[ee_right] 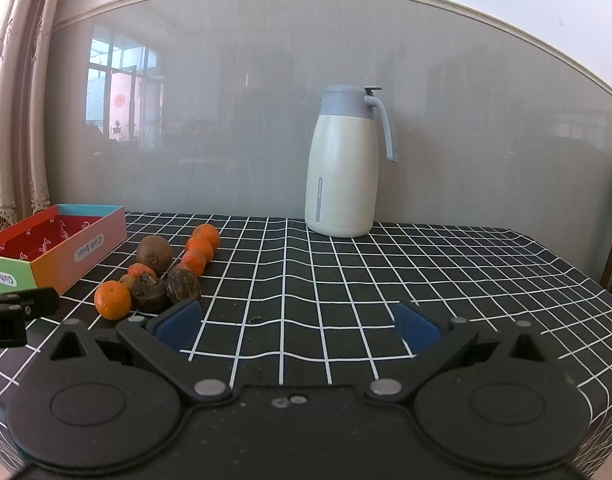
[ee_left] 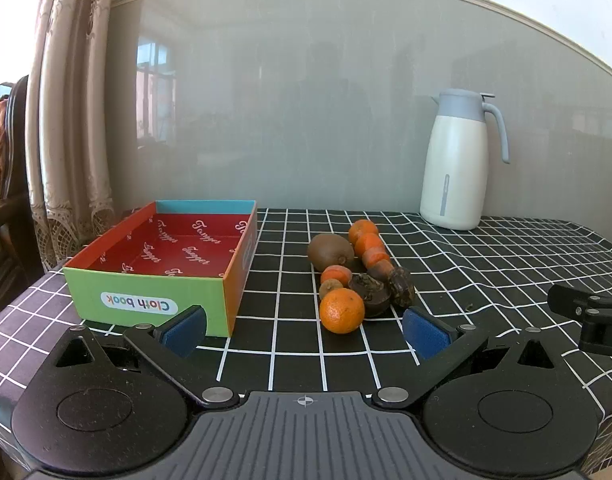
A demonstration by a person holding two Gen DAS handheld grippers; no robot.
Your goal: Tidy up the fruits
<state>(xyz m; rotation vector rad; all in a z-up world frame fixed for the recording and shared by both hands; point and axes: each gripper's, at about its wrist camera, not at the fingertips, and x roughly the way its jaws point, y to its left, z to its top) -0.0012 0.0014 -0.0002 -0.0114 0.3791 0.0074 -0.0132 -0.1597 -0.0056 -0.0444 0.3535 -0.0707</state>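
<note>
A cluster of fruit lies on the black checked tablecloth [ee_left: 486, 280]: several mandarins, the nearest [ee_left: 342, 311] [ee_right: 112, 300], a brown kiwi [ee_left: 330, 252] [ee_right: 154, 254] and two dark wrinkled passion fruits [ee_left: 372, 294] [ee_right: 148, 292]. An open colourful cardboard box [ee_left: 153, 300] [ee_right: 49, 264] with a red lining stands left of the fruit, with nothing in it. My left gripper [ee_left: 306, 330] is open and empty, just short of the nearest mandarin. My right gripper [ee_right: 297, 326] is open and empty, to the right of the fruit.
A white thermos jug [ee_left: 454, 168] [ee_right: 344, 168] with a grey-blue lid stands at the back by the grey wall panel. A curtain [ee_left: 69, 120] hangs at the left. The other gripper's tip shows at each view's edge [ee_left: 586, 312] [ee_right: 13, 312].
</note>
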